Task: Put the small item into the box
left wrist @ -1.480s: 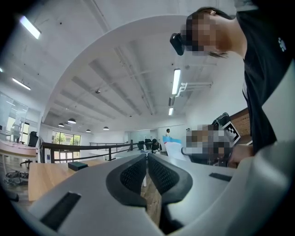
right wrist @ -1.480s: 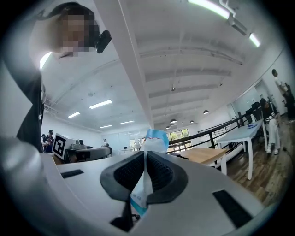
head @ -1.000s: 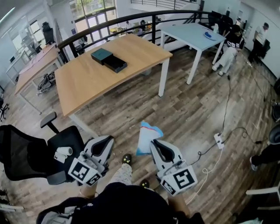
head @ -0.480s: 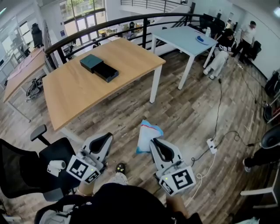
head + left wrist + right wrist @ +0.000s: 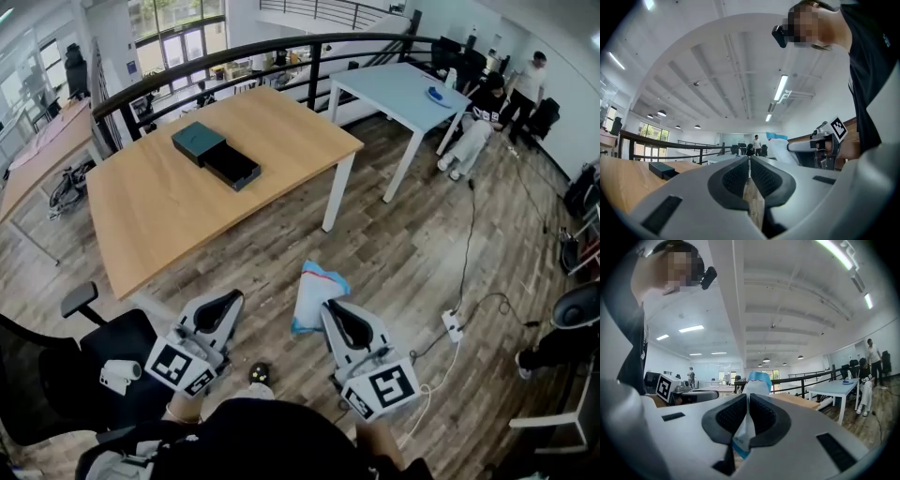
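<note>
A white packet with a blue edge (image 5: pixel 314 292) stands up from my right gripper (image 5: pixel 330 311), which is shut on its lower end. In the right gripper view the packet (image 5: pixel 757 383) rises from between the closed pads of that gripper (image 5: pixel 748 416). My left gripper (image 5: pixel 225 302) is held beside it, shut and empty; its pads meet in the left gripper view (image 5: pixel 750 173). Far ahead on the wooden table (image 5: pixel 169 206) lies an open black box (image 5: pixel 232 169), with its dark teal lid (image 5: pixel 198 142) next to it. Both grippers hang above the floor, short of the table.
A black office chair (image 5: pixel 103 352) stands at my lower left, close to the left gripper. A white table (image 5: pixel 403 80) is at the back right, with people near it. A power strip and cables (image 5: pixel 452 323) lie on the wood floor to the right. A railing (image 5: pixel 281 47) runs behind the tables.
The view has shifted: the table and box sit slightly nearer and the chair has slid lower left. Both grippers keep their pose, the right one still holding the packet.
</note>
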